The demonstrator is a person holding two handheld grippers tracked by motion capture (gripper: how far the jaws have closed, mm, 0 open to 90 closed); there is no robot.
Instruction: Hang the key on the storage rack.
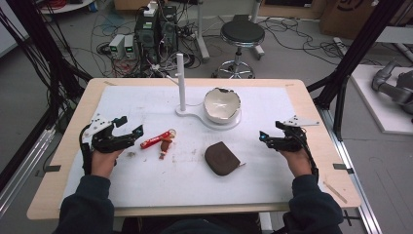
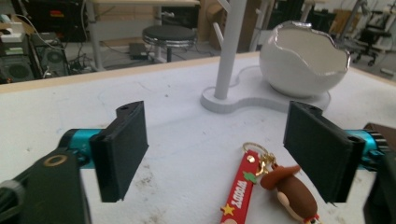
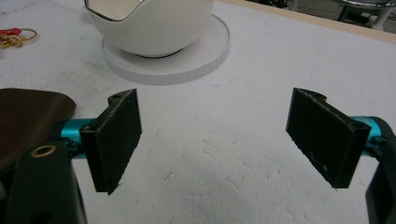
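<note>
A red keychain strap (image 1: 157, 139) with a gold ring and a small brown figure (image 1: 165, 147) lies on the white mat, left of centre. My left gripper (image 1: 129, 126) hovers open just left of it; in the left gripper view the strap (image 2: 243, 186) and figure (image 2: 290, 193) lie between and ahead of its black jaws (image 2: 219, 158), untouched. A dark brown pouch (image 1: 221, 158) rests at centre right. My right gripper (image 1: 263, 137) stands open to the pouch's right, nothing between its jaws (image 3: 215, 140); the pouch (image 3: 28, 116) shows at that view's left edge.
A white egg-shaped bowl (image 1: 221, 105) sits on a white base (image 1: 195, 115) that also carries an upright white post (image 1: 180, 80), at the mat's back centre. The wooden table edge (image 1: 63, 146) frames the mat. A stool (image 1: 242, 34) and cables lie beyond.
</note>
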